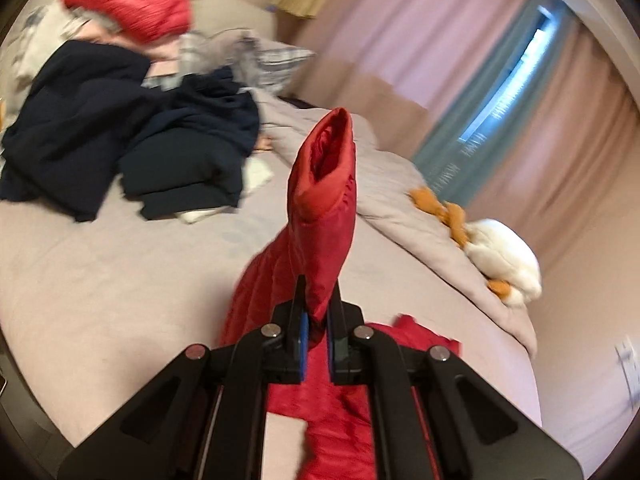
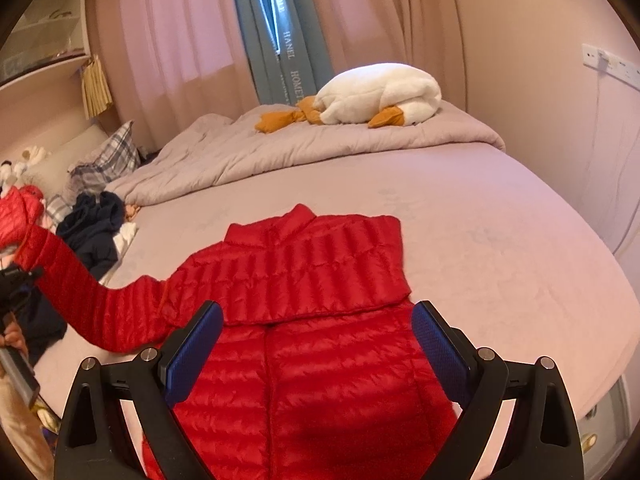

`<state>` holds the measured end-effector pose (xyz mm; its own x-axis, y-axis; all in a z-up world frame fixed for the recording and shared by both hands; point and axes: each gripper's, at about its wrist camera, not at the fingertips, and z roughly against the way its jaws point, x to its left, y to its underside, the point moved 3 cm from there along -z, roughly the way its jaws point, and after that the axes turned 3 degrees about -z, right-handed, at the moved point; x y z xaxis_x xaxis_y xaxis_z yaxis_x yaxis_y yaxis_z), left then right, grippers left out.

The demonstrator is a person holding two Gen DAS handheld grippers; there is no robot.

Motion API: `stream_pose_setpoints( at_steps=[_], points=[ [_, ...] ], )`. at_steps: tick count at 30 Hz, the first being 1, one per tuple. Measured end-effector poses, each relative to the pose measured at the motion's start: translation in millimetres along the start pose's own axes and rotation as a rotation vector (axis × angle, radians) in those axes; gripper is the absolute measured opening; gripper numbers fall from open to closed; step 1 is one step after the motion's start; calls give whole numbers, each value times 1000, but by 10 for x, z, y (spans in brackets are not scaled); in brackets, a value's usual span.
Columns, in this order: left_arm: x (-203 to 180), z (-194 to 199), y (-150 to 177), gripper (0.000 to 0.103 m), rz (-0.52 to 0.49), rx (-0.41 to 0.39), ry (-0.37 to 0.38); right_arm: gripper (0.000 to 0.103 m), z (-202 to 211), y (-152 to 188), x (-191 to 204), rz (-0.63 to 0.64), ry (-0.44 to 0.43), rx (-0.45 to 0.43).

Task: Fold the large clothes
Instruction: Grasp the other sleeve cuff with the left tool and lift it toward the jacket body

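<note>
One bed (image 2: 500, 240) fills both views, pinkish sheet, w/ a grey quilt (image 2: 280, 148) bunched along its far side by the curtains (image 2: 172, 40). Red puffer jacket (image 2: 312, 320) lies flat on the sheet, collar away from the right cam, one side already folded over the chest. Its other sleeve (image 2: 80, 292) is lifted off the bed and stretched out to the left edge of the right view. Left claw (image 1: 316, 312) is clamped on that sleeve just below the cuff; the cuff (image 1: 332, 152) stands up past the fingers, opening toward the cam. Right claw (image 2: 318, 344) hovers over the jacket's lower half, jaws apart, nothing between the blue pads (image 2: 436, 344). Dark clothes pile (image 1: 120, 132) sits at the bed's far left, w/ a second red garment (image 1: 132, 0) beyond it, blurred. White plush goose (image 2: 376, 94) rests on the quilt. Plaid pillow (image 2: 116, 152) near the headboard side.
</note>
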<state>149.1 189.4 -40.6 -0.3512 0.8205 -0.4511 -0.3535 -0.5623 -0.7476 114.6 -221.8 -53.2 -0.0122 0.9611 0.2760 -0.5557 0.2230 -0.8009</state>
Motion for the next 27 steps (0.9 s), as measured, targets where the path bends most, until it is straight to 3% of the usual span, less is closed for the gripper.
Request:
stream_pose_setpoints(
  at_steps=[8,27],
  points=[
    [-629,169,76,6,-110,6,132,95,107,17,-209,-49,1,-26],
    [-1620,185,620,6,-313,122,298,95,288,27,-571,-128,2,-66]
  ],
)
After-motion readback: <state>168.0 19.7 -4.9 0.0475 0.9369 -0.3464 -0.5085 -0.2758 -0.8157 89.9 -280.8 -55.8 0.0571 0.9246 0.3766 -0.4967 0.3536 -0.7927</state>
